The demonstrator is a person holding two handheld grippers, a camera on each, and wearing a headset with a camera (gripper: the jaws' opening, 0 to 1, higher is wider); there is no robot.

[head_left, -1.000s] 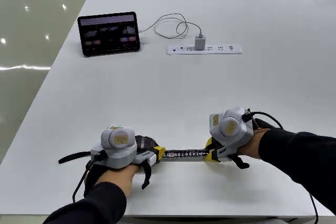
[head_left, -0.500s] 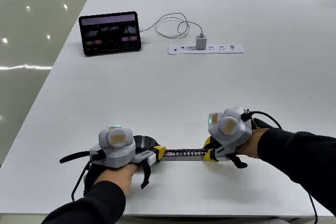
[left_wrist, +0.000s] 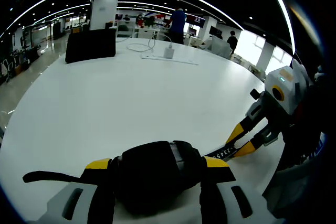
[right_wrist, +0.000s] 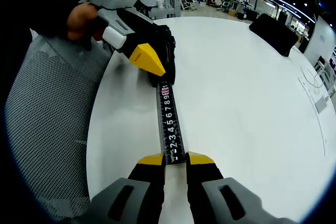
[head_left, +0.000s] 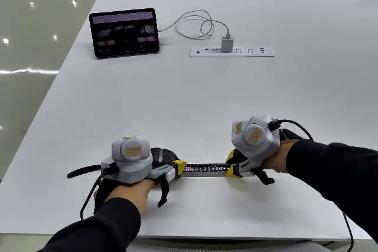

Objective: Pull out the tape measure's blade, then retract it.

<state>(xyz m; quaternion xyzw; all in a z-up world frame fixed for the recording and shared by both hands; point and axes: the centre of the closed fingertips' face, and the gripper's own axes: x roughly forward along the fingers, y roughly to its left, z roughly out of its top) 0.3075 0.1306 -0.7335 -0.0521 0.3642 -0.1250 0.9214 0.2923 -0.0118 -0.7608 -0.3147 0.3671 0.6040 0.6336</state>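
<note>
Black tape measure (left_wrist: pixel 157 182) is clamped near the front edge of the desk (head_left: pixel 236 98) between the fingers (left_wrist: pixel 100 164) of the left gripper (left_wrist: pixel 156 163), its short blade (right_wrist: pixel 169 124) pinched by the closed fingers (right_wrist: pixel 152 159) of the right gripper (right_wrist: pixel 175 159); snap-back is risked if that pinch slips.

White table, 3 groups of things on its top.
The wide white rectangular table (head_left: pixel 236 98) carries a black flat tablet (head_left: pixel 124 32) propped upright near its far left edge, screen lit. Just right of it lies a long white power strip (head_left: pixel 232 51) with 1 white charger (head_left: pixel 227 44) plugged in; a thin white cable (head_left: pixel 195 26) loops on the top between charger and tablet. Near the front edge sits a black round tape measure (head_left: pixel 165 159), its numbered blade (head_left: pixel 204 169) drawn out to the right, low over the surface.
</note>
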